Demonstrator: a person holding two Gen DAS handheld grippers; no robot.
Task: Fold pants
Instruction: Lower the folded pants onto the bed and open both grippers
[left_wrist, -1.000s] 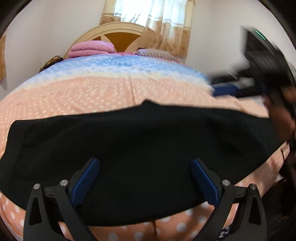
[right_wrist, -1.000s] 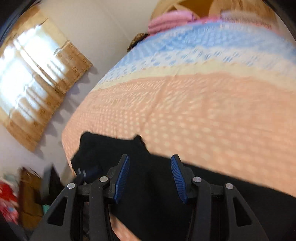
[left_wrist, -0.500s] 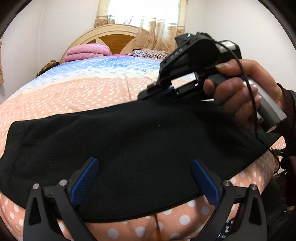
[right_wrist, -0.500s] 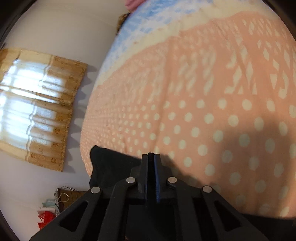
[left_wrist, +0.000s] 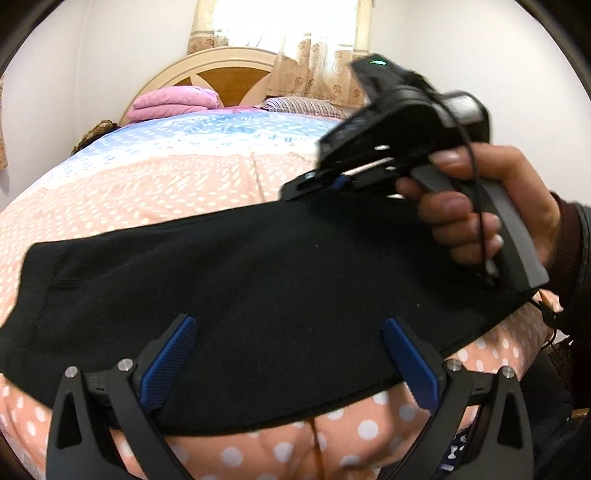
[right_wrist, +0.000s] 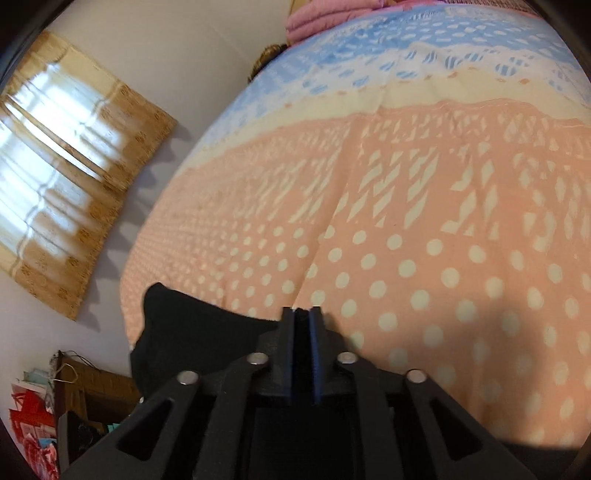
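A: Where are the pants (left_wrist: 280, 295)?
B: Flat across the bed (left_wrist: 207, 184). Right gripper (right_wrist: 302, 325), fingers pressed together, pinches the far edge, likely to fold it.
A: Left gripper (left_wrist: 291, 358)?
B: Fingers spread, hovering above.

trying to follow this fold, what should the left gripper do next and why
Probably close the left gripper on the near edge of the black pants: its jaws stand open over the cloth, while the right gripper is already shut on the far edge.

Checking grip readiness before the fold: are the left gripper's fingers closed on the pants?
No, the left gripper is wide open, its blue pads spread apart above the black pants.
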